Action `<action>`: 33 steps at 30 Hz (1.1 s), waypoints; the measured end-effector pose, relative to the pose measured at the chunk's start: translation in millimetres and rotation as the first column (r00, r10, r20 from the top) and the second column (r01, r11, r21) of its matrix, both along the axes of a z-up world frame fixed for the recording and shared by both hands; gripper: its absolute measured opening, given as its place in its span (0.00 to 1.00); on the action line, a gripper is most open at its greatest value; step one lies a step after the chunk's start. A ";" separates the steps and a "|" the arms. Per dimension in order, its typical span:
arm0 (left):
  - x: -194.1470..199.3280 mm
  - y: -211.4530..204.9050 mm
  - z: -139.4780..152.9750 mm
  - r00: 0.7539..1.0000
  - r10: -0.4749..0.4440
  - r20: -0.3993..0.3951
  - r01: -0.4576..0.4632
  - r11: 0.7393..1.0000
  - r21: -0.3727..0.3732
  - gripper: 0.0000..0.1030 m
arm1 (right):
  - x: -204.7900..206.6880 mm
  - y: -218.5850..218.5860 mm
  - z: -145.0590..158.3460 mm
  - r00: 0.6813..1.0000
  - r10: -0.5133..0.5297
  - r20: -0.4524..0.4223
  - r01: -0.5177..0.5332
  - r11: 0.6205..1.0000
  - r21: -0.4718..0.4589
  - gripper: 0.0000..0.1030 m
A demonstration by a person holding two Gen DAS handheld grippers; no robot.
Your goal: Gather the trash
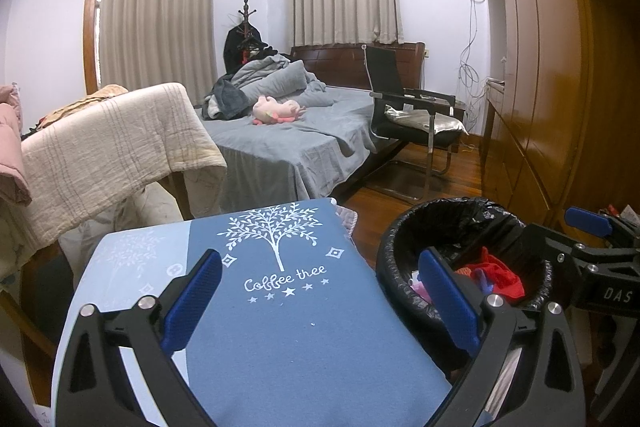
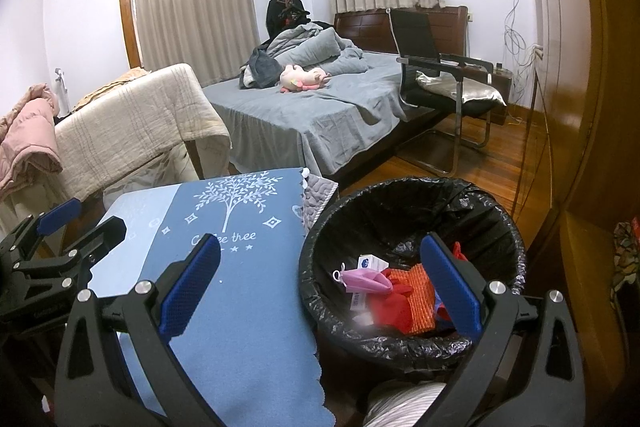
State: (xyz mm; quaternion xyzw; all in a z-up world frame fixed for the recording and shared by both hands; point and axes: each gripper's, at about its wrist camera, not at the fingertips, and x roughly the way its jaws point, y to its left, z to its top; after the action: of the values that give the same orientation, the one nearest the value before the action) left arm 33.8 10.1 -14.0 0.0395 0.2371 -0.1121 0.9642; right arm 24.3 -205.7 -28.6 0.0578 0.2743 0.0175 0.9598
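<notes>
Both claws are spread wide with nothing in them: the left gripper hangs over the blue tablecloth, and the right gripper straddles the cloth's edge and the bin. The black-lined trash bin sits just right of the table, with the red and pink trash inside it, right by the right claw's right finger.

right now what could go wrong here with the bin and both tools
1. The bin stands right beside the table edge, and the right tool hovers open partly over its rim; a low pass could snag the black liner or tip the bin.
2. The left tool, open and empty, hangs close to the right one; they could collide.
3. The tablecloth overhangs the edge and could be dragged.
</notes>
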 end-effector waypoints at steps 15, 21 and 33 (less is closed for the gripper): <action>0.1 -0.8 0.6 1.000 0.000 -0.001 0.000 1.000 0.000 0.94 | 0.0 0.6 0.7 1.000 0.001 -0.001 -0.001 1.000 0.000 0.94; 0.4 -1.1 0.8 1.000 0.001 -0.001 -0.001 1.000 0.001 0.94 | 0.5 0.5 0.9 1.000 0.000 0.000 0.000 1.000 0.000 0.94; 1.9 -2.1 1.4 1.000 0.001 -0.002 -0.001 1.000 0.001 0.94 | -0.6 3.1 0.4 1.000 0.002 -0.002 -0.002 1.000 -0.001 0.94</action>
State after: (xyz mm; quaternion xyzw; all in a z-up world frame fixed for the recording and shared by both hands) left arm 35.8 8.0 -12.6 0.0399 0.2383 -0.1114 0.9640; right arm 23.6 -202.7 -28.2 0.0571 0.2755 0.0185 0.9594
